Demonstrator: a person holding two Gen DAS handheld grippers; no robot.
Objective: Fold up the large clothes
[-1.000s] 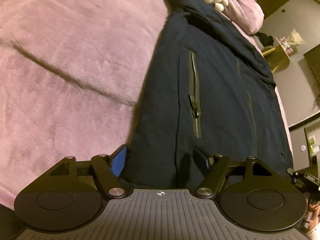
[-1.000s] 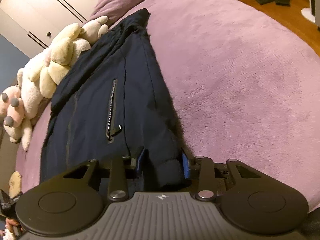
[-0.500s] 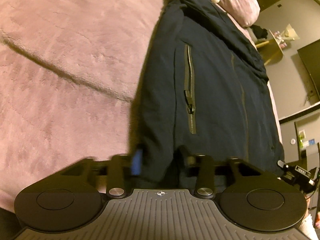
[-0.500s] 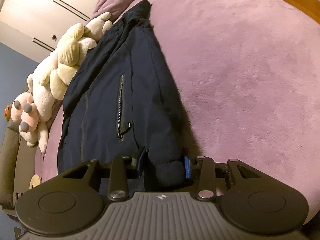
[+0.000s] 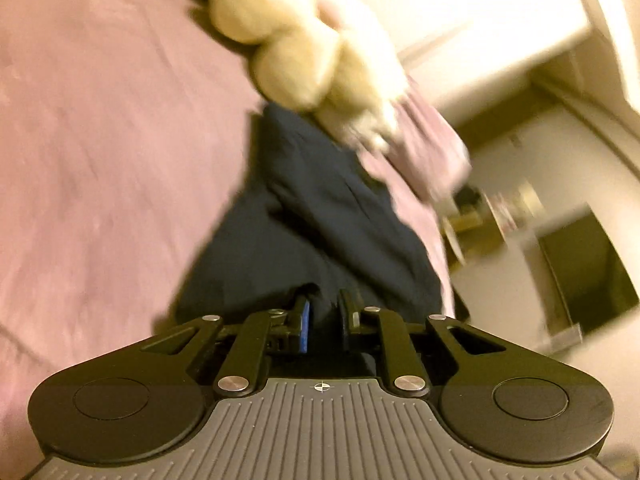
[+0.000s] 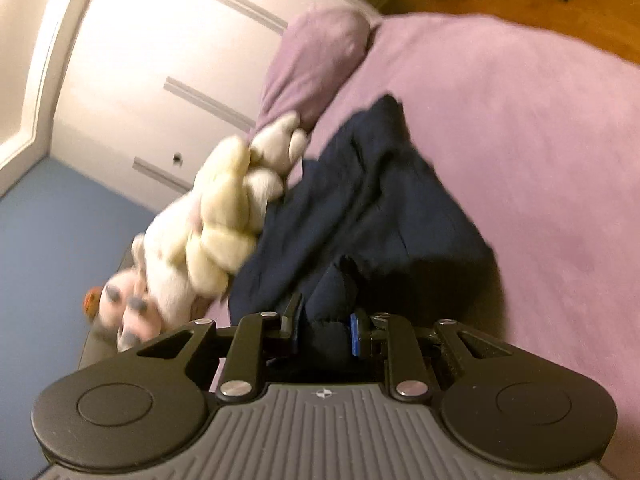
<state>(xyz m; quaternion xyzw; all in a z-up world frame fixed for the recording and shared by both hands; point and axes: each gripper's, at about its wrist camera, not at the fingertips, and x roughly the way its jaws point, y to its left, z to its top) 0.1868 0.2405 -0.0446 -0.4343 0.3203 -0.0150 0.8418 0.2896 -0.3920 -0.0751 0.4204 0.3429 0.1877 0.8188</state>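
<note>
Both tools, the left tool [image 5: 323,320] and right tool [image 6: 324,330], are clamping the jacket [image 6: 360,208] hem, now lifting it off the bed [image 6: 540,160]. Flat a second ago, it is bunching toward the stuffed toy [image 6: 224,216], starting the fold.

We see warm, yellowish indoor light in both views. Motion blur smears the cream plush toy [image 5: 304,48] and the far right room in the left view; the near black gripper body stays sharp. The white wardrobe doors [image 6: 192,80] glare, washed out. The dark navy jacket [image 6: 372,208] casts shadow on the mauve fleece bedcover [image 6: 540,168]. Fisheye edges curve and darken.
</note>
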